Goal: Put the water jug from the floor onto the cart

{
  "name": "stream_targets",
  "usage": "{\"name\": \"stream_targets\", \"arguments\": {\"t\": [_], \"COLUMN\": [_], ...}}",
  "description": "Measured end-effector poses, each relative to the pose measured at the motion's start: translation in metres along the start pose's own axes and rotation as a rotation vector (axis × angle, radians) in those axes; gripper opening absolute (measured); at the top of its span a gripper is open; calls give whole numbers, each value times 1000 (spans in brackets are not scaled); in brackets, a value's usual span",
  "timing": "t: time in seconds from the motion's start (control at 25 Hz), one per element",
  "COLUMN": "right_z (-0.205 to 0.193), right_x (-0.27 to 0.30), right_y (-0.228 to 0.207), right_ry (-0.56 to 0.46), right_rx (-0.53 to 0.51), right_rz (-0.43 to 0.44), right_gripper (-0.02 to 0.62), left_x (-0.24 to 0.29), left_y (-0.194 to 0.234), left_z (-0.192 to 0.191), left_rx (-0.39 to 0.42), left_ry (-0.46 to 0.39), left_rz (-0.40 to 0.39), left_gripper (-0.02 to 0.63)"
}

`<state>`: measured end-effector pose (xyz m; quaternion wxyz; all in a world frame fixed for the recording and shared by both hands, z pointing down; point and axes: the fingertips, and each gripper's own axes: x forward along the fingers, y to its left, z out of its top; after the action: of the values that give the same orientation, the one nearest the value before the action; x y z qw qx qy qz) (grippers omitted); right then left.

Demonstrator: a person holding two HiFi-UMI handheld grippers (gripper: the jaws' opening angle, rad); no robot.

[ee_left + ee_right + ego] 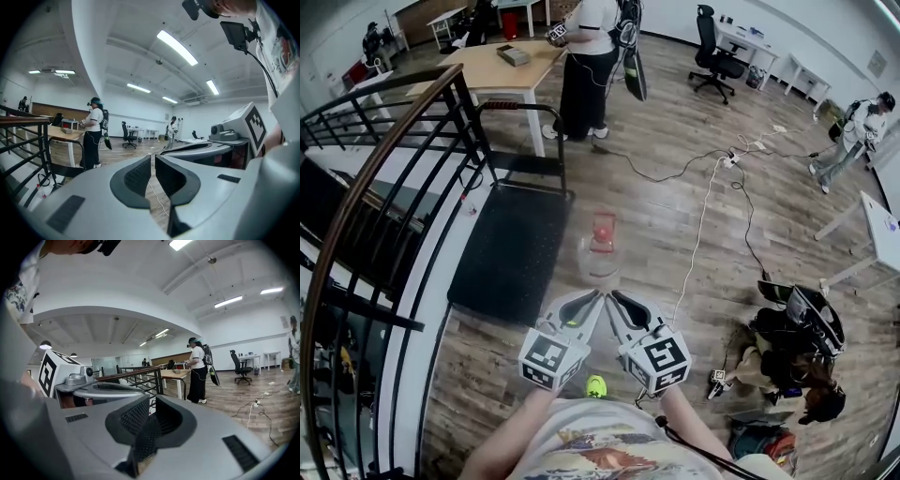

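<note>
From the head: water jug smeared and hard to make out, only the red cap plain; standing on the wood floor just right of the black cart and just beyond the tool tips. Hands hidden under the marker cubes, forearms cut off by a patterned shirt at the near edge. Left gripper and right gripper held side by side close to the body, tips angled in toward each other and almost meeting, pointing away toward the jug. From the left gripper view: dark pads drawn together to a thin slit, nothing caught between them, only a strip of far floor showing through; near floor blocked by the grey tool body, right gripper alongside at the right. From the right gripper view: pads likewise pressed closed and overlapping, gripping nothing; left gripper at the left, railing partly hidden behind it.
</note>
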<state>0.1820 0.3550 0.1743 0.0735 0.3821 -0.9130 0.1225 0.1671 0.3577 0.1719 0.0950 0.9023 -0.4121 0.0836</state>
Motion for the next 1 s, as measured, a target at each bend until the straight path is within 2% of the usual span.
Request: {"name": "stream_targets", "arguments": {"t": [0.44, 0.76, 1.0], "right_z": [24, 36, 39], "right_x": [79, 141, 172], "right_y": [-42, -59, -67], "right_ry": [25, 50, 65], "right_rx": [-23, -19, -15], "right_rz": [-55, -94, -95], "right_gripper": [37, 38, 38], "left_x": [49, 71, 83], "left_y": [77, 139, 170], "left_z": [20, 27, 22], "left_rx": [20, -11, -52], "left_ry": [12, 11, 12], "left_rz": [-54, -81, -95], "left_gripper": [14, 14, 14]}}
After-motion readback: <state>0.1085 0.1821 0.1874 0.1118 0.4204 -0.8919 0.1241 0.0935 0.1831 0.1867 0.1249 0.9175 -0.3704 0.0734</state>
